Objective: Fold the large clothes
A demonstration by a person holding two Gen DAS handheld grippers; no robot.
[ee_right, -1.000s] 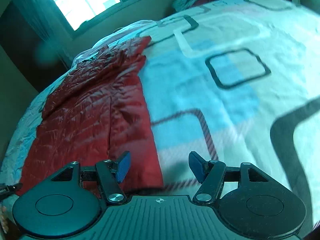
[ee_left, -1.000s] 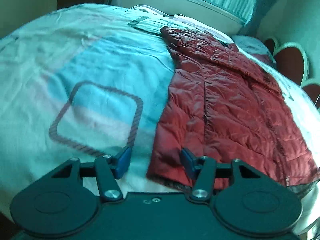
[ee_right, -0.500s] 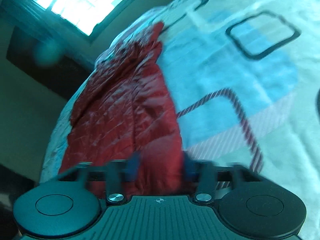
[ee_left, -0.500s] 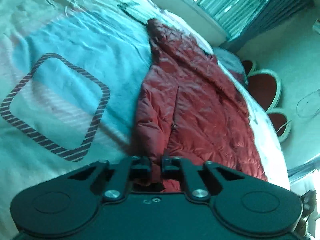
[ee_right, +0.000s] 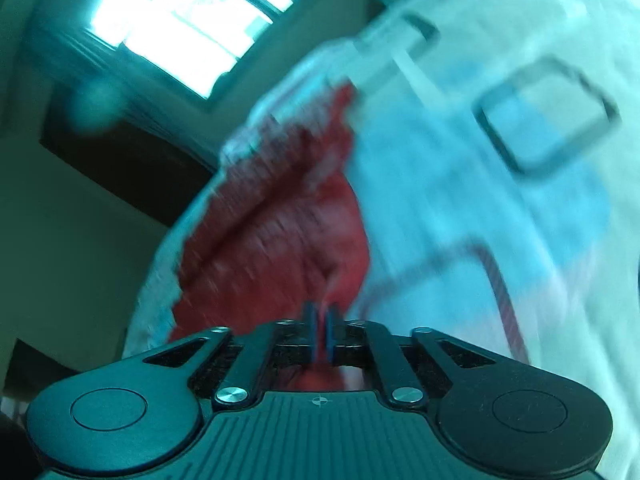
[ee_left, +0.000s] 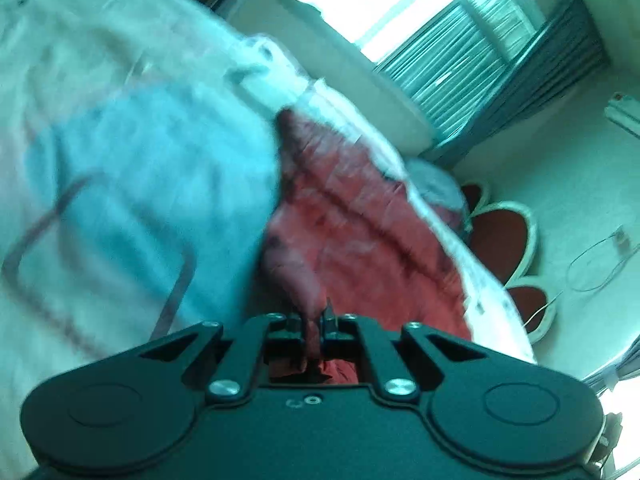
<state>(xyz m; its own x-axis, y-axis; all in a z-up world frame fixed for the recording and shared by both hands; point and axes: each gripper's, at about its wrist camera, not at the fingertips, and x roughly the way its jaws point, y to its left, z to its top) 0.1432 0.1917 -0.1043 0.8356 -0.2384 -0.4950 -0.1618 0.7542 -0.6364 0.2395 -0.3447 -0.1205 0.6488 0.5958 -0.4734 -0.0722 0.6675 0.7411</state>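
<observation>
One red jacket (ee_left: 360, 248), two claws, one bed (ee_left: 132, 168).

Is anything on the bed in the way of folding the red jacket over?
Nothing visible is. Both the left gripper and the right gripper are already shut on the near hem of the red jacket. The rest of it lies bare on the patterned bedspread, with nothing on top.
</observation>
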